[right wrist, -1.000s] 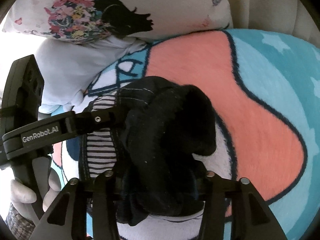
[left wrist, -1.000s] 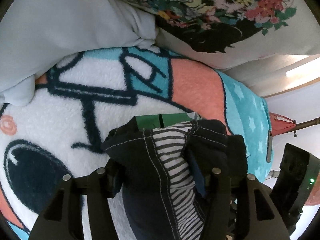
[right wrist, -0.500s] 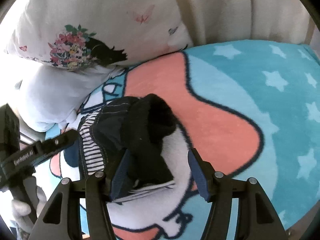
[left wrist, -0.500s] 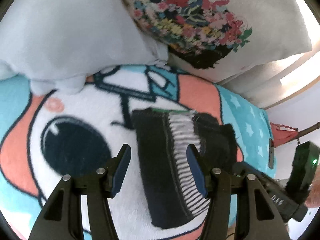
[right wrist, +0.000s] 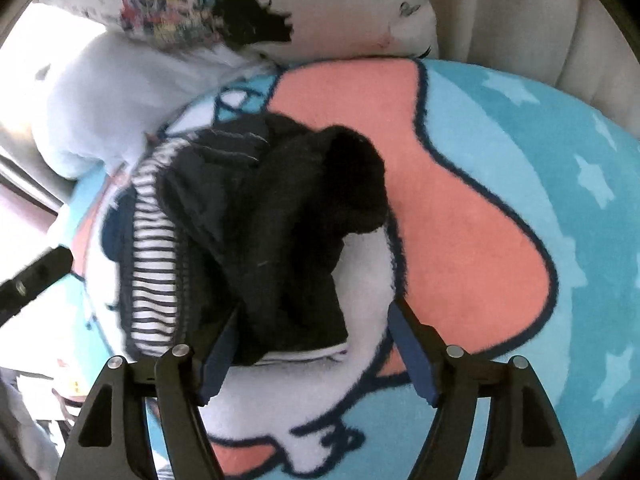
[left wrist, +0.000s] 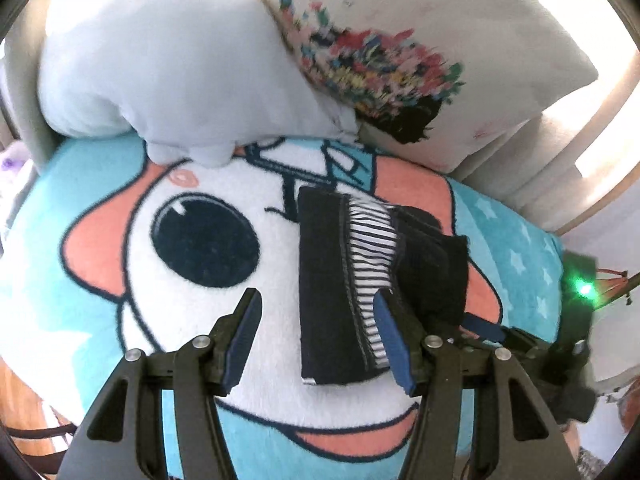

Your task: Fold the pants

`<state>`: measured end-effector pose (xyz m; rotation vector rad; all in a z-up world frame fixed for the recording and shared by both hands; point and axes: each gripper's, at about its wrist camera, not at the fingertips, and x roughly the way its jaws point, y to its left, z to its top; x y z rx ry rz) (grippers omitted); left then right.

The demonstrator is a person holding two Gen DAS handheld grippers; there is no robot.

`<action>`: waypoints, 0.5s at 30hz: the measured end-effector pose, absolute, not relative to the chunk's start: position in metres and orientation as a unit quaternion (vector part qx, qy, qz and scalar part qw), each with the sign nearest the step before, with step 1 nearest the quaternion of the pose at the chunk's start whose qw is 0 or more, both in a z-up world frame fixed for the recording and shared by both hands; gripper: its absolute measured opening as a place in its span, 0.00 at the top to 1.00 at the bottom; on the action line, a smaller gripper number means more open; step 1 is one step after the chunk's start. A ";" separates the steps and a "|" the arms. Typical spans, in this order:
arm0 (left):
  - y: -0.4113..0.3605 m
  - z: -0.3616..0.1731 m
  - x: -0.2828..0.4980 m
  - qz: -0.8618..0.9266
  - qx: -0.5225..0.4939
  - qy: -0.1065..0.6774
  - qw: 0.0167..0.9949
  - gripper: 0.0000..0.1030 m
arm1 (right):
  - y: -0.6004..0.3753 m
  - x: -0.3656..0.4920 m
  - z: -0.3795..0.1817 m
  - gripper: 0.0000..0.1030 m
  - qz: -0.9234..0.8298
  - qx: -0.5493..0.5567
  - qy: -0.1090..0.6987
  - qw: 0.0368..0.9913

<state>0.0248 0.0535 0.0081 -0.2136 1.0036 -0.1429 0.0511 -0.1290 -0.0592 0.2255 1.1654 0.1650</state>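
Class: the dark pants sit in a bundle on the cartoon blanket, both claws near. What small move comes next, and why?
Probably draw the right claw back off the pants. Its jaws are opening with the bundle's near edge between them, unpinched. The left claw is open and empty, and the bundle rests on the blanket.

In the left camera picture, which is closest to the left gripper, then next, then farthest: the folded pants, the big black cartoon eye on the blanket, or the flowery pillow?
1. Folded pants: right by the left gripper, at its right-hand finger.
2. Cartoon eye: farther up, to the left.
3. Flowery pillow: far back, top right.
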 end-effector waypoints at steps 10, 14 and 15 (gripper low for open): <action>0.021 0.098 -0.048 0.056 -0.038 0.276 0.959 0.07 | -0.153 0.002 0.012 0.25 0.087 0.106 0.448 0.883; 0.010 0.121 -0.066 0.083 -0.032 0.245 0.965 0.00 | -0.163 -0.017 0.021 0.25 0.090 0.097 0.435 0.891; 0.007 0.122 -0.069 0.088 -0.033 0.248 0.964 0.00 | -0.165 -0.020 0.021 0.25 0.091 0.096 0.436 0.890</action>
